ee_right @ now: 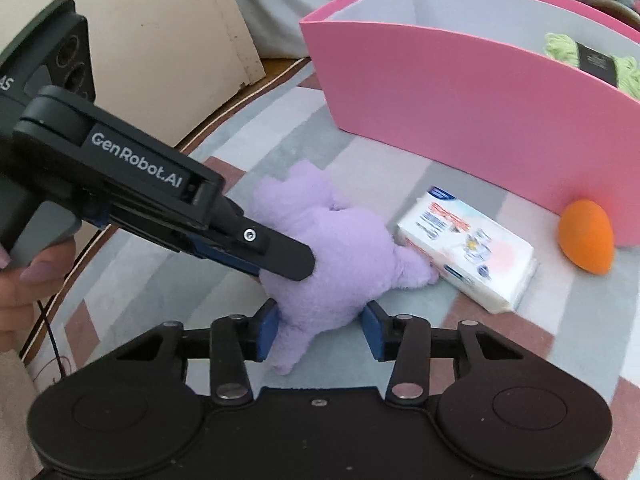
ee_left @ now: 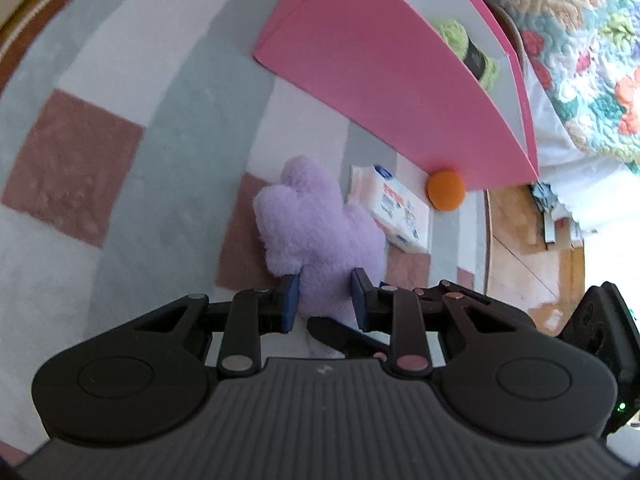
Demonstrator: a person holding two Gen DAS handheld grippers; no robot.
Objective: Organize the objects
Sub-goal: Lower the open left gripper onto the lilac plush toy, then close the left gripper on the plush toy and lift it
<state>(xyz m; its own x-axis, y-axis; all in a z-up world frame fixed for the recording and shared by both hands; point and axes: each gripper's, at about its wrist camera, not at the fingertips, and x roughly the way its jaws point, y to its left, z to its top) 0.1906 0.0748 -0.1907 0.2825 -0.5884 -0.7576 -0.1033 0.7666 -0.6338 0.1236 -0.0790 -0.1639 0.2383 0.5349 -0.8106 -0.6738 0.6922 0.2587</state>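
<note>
Both the left gripper (ee_left: 325, 298) and right gripper (ee_right: 319, 330) clamp the purple plush toy (ee_right: 340, 248) lying on the checked rug (ee_left: 120, 128). A tissue pack (ee_right: 468, 248) touches it at three o'clock, before the pink box (ee_right: 480, 108).

A: What colour is the plush toy (ee_right: 340, 248)?
B: Pale lilac. The rug (ee_left: 100, 128) is checked in grey-green, white and dusty rose.
A: And the box (ee_right: 460, 108)?
B: Pink outside, white inside, with light green yarn (ee_right: 560, 46) in a black band. An orange egg-shaped sponge (ee_right: 586, 240) is there, and a white tissue pack (ee_right: 468, 248) printed red and blue.
A: The quilt (ee_left: 580, 40)?
B: Teal with orange and cream flowers.
</note>
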